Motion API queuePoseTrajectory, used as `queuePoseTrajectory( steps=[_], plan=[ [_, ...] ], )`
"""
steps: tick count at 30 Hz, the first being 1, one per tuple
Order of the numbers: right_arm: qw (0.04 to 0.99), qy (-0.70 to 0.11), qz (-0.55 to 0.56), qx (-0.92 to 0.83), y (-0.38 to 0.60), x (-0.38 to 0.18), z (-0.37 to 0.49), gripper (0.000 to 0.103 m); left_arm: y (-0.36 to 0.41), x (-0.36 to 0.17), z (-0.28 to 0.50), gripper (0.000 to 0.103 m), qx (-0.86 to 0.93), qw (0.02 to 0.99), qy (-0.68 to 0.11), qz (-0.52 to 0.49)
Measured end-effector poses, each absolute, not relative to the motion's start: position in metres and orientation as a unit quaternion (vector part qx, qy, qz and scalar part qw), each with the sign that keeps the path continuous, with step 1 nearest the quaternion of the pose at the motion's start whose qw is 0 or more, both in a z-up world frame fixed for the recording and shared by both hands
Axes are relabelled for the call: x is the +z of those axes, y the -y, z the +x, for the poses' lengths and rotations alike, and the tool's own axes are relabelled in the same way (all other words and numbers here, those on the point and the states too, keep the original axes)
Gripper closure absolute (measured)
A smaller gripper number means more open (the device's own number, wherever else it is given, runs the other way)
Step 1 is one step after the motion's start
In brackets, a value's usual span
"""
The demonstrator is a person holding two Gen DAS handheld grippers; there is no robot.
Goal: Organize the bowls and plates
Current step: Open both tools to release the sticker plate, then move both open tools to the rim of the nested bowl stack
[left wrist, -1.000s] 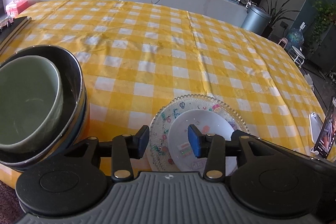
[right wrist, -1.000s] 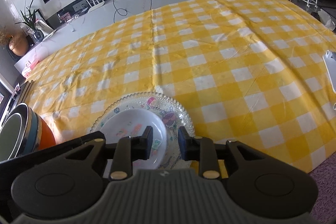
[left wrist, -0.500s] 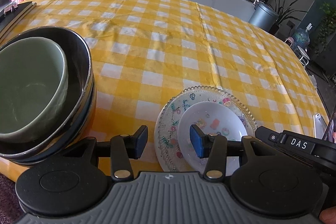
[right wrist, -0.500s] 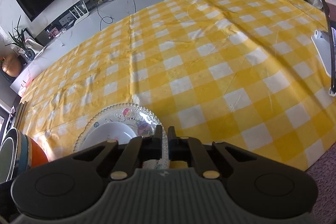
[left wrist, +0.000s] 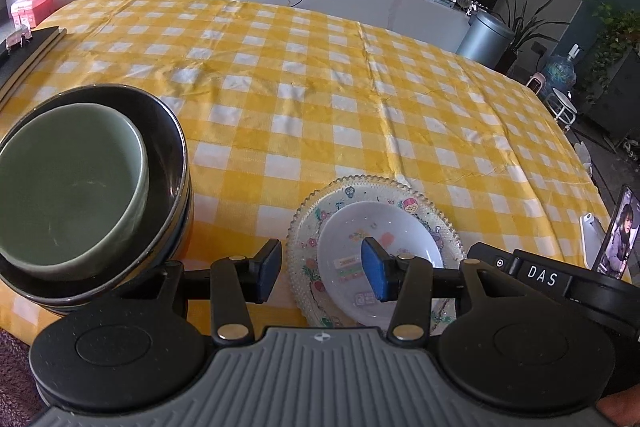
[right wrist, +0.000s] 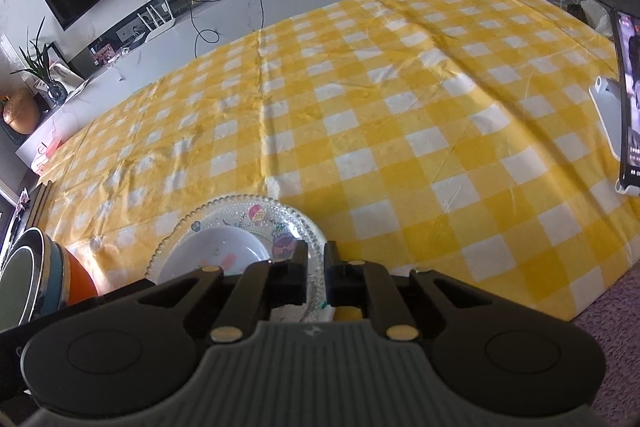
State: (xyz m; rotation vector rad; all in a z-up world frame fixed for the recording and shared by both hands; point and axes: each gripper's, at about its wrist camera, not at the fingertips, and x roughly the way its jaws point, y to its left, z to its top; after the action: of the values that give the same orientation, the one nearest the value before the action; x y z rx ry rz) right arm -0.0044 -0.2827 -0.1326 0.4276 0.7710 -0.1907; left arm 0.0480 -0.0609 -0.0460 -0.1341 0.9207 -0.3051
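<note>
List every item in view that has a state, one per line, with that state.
Left gripper: open, empty, hovering near the plates.
Right gripper: shut on the glass plate's rim.
Glass plate: on the tablecloth, carrying the white dish.
White dish: upright, empty, nested in the glass plate.
Green bowl: upright, empty, tilted inside the black bowl.
Black bowl: top of a bowl stack.
Phone: propped, screen on.

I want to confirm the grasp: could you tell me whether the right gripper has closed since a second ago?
Yes. The right gripper was open over the small white plate; now its fingers are nearly together at the right rim of the glass plate.
</note>
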Motion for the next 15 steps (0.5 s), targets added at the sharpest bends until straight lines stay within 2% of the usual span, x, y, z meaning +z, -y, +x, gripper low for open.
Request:
queuePoseTrajectory(
  steps=[4, 11, 13, 15],
  plan=[
    [0.91, -0.36, 0.185, -0.086, 0.27, -0.12, -0.01, 0.091, 0.058, -0.034, 0.041, 0.049, -0.159, 0.887, -0.43, -0.059],
    [0.921, -0.352, 0.156, -0.052, 0.243, -0.099, -0.017, 0.072, 0.044, -0.004, 0.032, 0.049, -0.16, 0.897, -0.41, -0.028],
    [0.923, -0.352, 0.151, -0.041, 0.235, -0.094, -0.019, 0.069, 0.035, 0.002, 0.031, 0.049, -0.154, 0.899, -0.408, -0.027],
    [0.925, -0.35, 0.145, -0.026, 0.226, -0.088, -0.02, 0.061, 0.025, 0.008, 0.031, 0.049, -0.147, 0.902, -0.406, -0.031]
  ],
)
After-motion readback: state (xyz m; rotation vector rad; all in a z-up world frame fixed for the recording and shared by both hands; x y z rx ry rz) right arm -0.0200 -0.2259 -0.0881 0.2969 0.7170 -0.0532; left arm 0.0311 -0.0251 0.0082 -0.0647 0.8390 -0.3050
